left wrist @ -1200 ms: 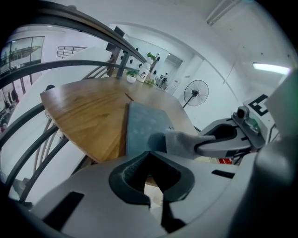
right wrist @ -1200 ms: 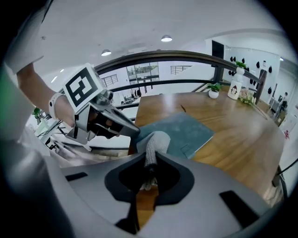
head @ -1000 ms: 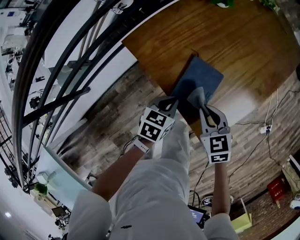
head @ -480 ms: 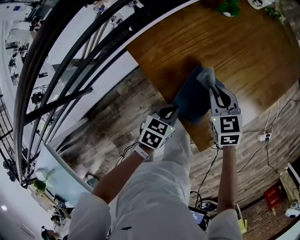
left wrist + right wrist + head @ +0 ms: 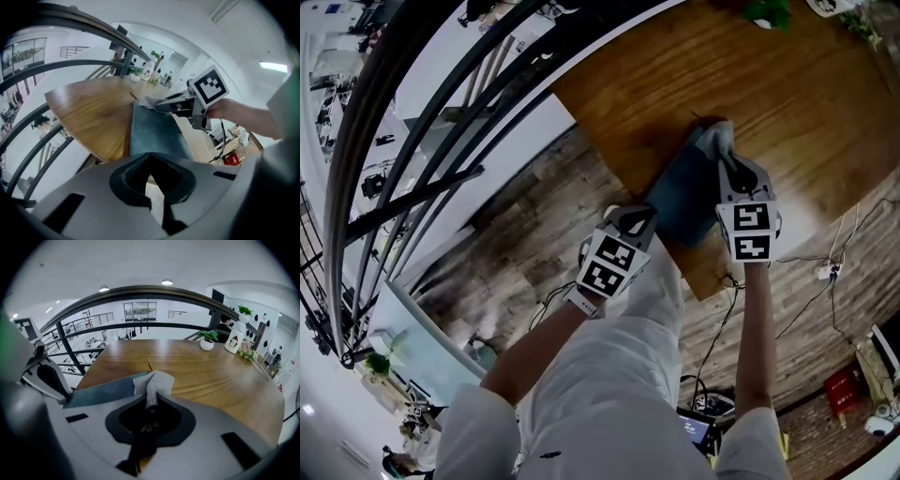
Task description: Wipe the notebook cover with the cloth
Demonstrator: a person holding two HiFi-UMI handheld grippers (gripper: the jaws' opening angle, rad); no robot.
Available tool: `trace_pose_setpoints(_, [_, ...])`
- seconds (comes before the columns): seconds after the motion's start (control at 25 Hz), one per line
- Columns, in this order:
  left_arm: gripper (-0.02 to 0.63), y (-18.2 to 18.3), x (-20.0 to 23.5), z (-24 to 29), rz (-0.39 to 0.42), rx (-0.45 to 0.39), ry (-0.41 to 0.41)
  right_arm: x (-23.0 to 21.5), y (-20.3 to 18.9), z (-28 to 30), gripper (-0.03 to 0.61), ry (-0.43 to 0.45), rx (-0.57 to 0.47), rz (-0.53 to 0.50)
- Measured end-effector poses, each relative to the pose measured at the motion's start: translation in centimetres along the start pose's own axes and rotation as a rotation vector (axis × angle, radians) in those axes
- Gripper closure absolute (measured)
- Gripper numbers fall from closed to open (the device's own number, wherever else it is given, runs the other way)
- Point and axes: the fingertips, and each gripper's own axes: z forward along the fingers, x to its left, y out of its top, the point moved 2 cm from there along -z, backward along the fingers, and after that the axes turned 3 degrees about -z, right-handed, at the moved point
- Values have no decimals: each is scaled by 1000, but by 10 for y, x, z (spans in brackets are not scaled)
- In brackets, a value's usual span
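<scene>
right tongs pinch bunched woven cloth on blue notebook.

The tabletop is warm brown wood with clear grain under a glossy varnish that throws back pale glare. The notebook has a dark blue-grey cover, matt and faintly grained; whether it is cloth or imitation leather cannot be told. The cloth is pale grey fabric with a coarse, nubbly weave. The left gripper and right gripper have smooth, matt grey plastic shells, with matt black lining around the jaws. The marker cube carries flat black-and-white print. The railing is dark, smooth metal tube with a slight sheen. The floor is dull, weathered-looking grey-brown wood planking. The person's trousers are pale, soft cloth.
</scene>
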Motion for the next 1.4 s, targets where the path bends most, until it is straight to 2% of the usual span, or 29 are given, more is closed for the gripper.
trace_pose_setpoints(0.36, [595, -1, 0, 2, -1, -4, 1, 18, -7, -7, 543, 35, 2, 10])
trace_pose_setpoints(0.6, [595, -1, 1, 1, -18, -15, 7, 49, -15, -16, 543, 74, 8, -6])
trace_pose_setpoints(0.8, [595, 2, -1, -3, 9, -25, 22, 69, -23, -24, 543, 90, 11, -1])
trace_pose_setpoints(1.16, [595, -8, 1, -21, 1, -42, 30, 118, -36, -38, 543, 144, 23, -2])
trace_pose_setpoints(1.4, [595, -19, 4, -29, -3, -43, 32, 148, -42, -42, 543, 212, 28, 23])
